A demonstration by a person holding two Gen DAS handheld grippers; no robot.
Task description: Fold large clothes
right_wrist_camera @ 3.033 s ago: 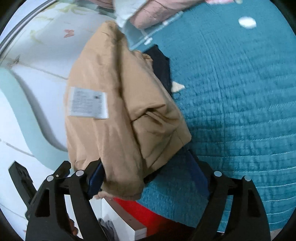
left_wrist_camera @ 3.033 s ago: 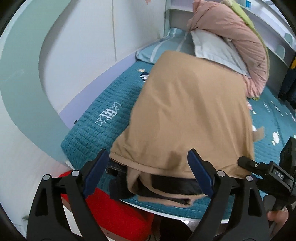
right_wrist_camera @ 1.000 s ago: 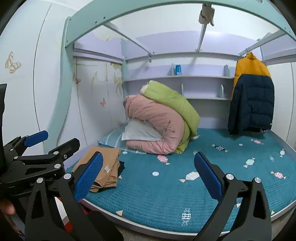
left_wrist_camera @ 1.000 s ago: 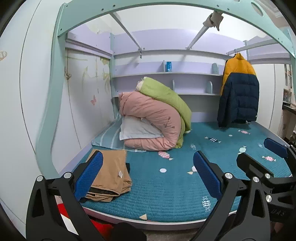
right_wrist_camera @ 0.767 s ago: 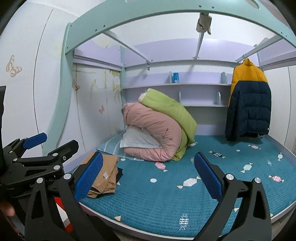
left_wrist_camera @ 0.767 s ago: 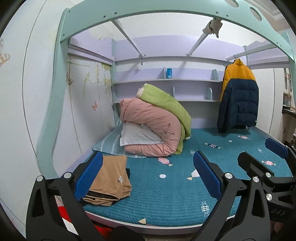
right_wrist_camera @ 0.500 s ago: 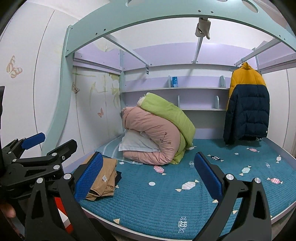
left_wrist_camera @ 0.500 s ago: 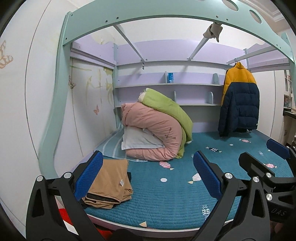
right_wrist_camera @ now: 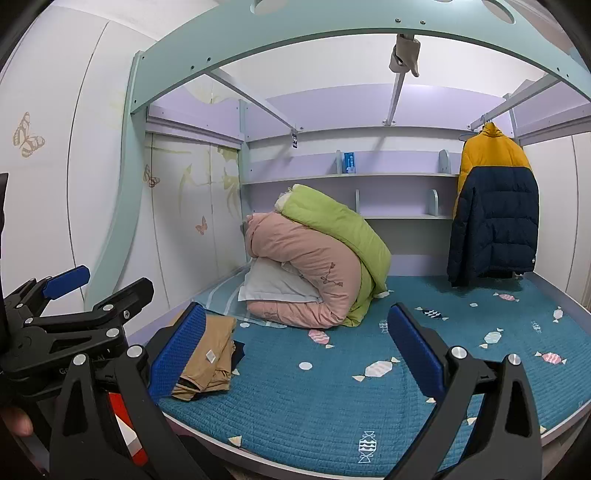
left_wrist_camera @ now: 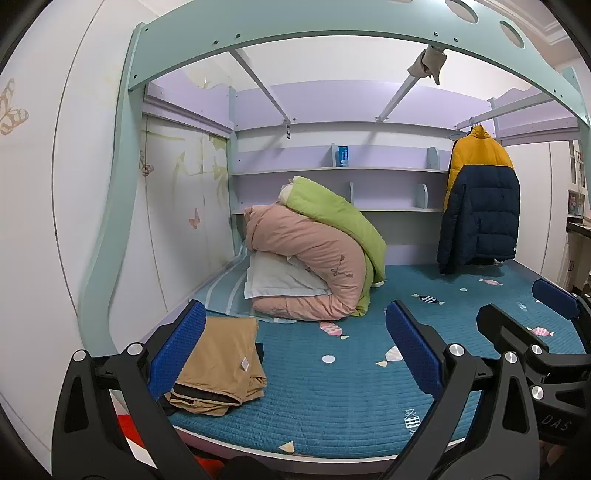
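Observation:
A tan garment (left_wrist_camera: 221,363) with a dark lining lies folded in a flat stack on the near left corner of the teal bed (left_wrist_camera: 332,413). It also shows in the right wrist view (right_wrist_camera: 207,356), with a small white tag on top. My left gripper (left_wrist_camera: 295,350) is open and empty, held back from the bed. My right gripper (right_wrist_camera: 291,349) is open and empty too, also back from the bed. Each gripper appears at the edge of the other's view.
A rolled pink and green duvet (left_wrist_camera: 317,258) with a white pillow sits at the head of the bed. A yellow and navy puffer jacket (left_wrist_camera: 478,206) hangs at the right. A mint bed frame arch (left_wrist_camera: 295,33) spans overhead. A red object (left_wrist_camera: 129,424) sits below the bed's corner.
Three seconds ago both grippers were at the tan garment on the bed corner. Both have since pulled well back and up, and the folded garment lies free. In the last second they drifted slightly.

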